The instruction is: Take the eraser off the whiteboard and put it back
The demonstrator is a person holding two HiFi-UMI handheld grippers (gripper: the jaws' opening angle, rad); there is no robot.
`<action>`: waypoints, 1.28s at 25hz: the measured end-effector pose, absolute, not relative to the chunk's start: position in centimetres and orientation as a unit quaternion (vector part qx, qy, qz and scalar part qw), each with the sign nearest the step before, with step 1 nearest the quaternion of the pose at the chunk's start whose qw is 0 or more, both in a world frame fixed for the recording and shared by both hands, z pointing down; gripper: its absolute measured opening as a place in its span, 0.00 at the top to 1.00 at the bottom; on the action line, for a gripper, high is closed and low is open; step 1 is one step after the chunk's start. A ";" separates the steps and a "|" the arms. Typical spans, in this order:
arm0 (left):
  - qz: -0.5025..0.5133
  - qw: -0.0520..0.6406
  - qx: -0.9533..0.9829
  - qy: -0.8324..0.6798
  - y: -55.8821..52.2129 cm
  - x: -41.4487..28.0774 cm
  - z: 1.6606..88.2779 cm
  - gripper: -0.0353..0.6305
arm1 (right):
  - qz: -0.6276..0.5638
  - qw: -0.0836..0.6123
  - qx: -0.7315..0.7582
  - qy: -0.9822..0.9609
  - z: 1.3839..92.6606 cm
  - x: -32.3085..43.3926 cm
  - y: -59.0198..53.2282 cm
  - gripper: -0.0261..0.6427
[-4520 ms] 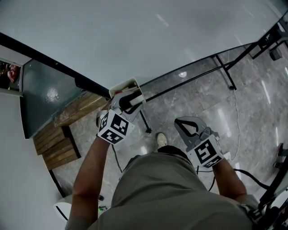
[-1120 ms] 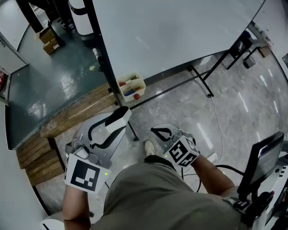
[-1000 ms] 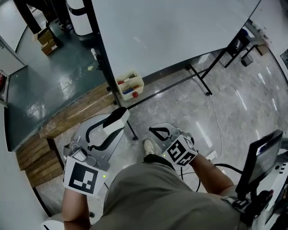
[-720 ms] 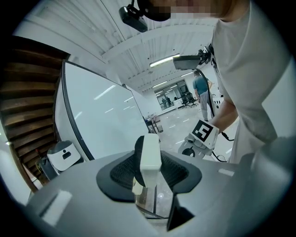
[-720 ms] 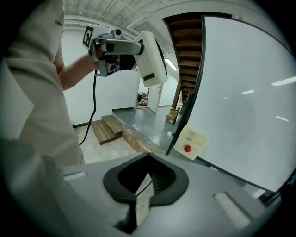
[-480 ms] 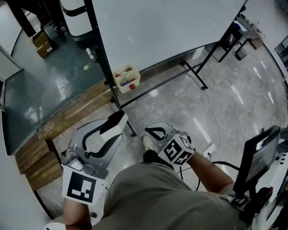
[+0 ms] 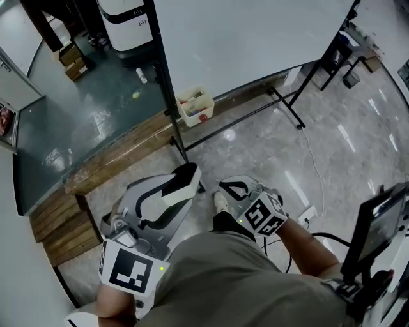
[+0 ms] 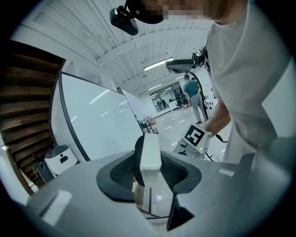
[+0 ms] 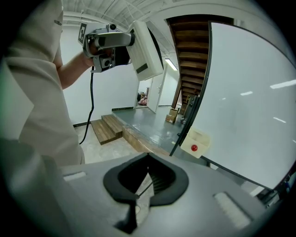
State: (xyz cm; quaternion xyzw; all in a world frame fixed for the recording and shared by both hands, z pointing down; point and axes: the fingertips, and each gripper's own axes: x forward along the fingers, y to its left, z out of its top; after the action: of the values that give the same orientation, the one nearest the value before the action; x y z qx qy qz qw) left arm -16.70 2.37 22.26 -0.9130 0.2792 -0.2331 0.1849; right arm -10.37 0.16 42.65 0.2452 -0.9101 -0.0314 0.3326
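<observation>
Head view: left gripper pinches the eraser, right gripper is clenched empty; that narrow hold may let it slip.

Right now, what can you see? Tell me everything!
whiteboard: one, white, top middle
bin: one, cream, at the whiteboard's lower left corner
eraser: one, white and black, in the left tongs
steps: one set, brown, left
machine: one, white, top left
cable: one, white, lying at right
screen: one, black, right edge
left tongs: one, grey, shut on the eraser
right tongs: one, grey, shut, empty
shoe: one, pale, between the tongs
</observation>
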 end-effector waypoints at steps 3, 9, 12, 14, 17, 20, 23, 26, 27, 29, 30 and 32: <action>-0.232 0.186 -0.914 0.276 3.4 -16.7 22.2 0.71 | -0.034 0.334 0.246 -0.909 42.6 -10.4 0.8 0.96; -0.221 0.182 -0.918 0.275 3.6 -16.8 21.9 0.71 | -0.035 0.334 0.245 -0.909 42.5 -10.6 0.8 0.96; -0.221 0.182 -0.917 0.276 3.4 -16.9 22.0 0.71 | -0.034 0.334 0.245 -0.909 42.8 -10.5 0.9 0.96; -0.223 0.183 -0.916 0.278 3.3 -16.9 22.2 0.71 | -0.034 0.332 0.246 -0.910 42.8 -10.5 0.9 0.96; -0.223 0.182 -0.915 0.281 3.0 -16.8 22.5 0.71 | -0.033 0.329 0.250 -0.910 43.0 -10.2 1.0 0.96; -0.226 0.183 -0.915 0.280 2.6 -16.9 22.8 0.71 | -0.028 0.327 0.252 -0.911 43.2 -10.2 1.3 0.96; -0.231 0.181 -0.914 0.281 1.0 -16.7 22.9 0.71 | -0.025 0.324 0.253 -0.911 43.1 -9.9 0.4 0.96; -0.233 0.179 -0.914 0.279 -1.8 -15.6 22.9 0.71 | -0.020 0.321 0.256 -0.912 43.1 -8.8 -2.0 0.96; -0.233 0.178 -0.914 0.279 -2.6 -15.3 23.0 0.71 | -0.018 0.320 0.257 -0.912 43.2 -8.6 -2.7 0.96; -0.234 0.176 -0.914 0.279 -4.0 -14.9 23.1 0.71 | -0.015 0.319 0.258 -0.912 43.4 -8.0 -3.8 0.96; -0.234 0.176 -0.914 0.280 -4.7 -14.6 23.2 0.71 | -0.014 0.319 0.258 -0.912 43.5 -7.8 -4.3 0.96; -0.235 0.176 -0.914 0.281 -6.0 -14.2 23.3 0.71 | -0.012 0.319 0.259 -0.912 43.7 -7.3 -5.3 0.96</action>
State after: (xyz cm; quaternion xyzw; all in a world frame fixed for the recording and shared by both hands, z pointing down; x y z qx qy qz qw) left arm -14.20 -6.04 23.33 -0.9138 0.2809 -0.2349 0.1758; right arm -7.26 -5.30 43.73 0.2587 -0.9116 -0.0120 0.3192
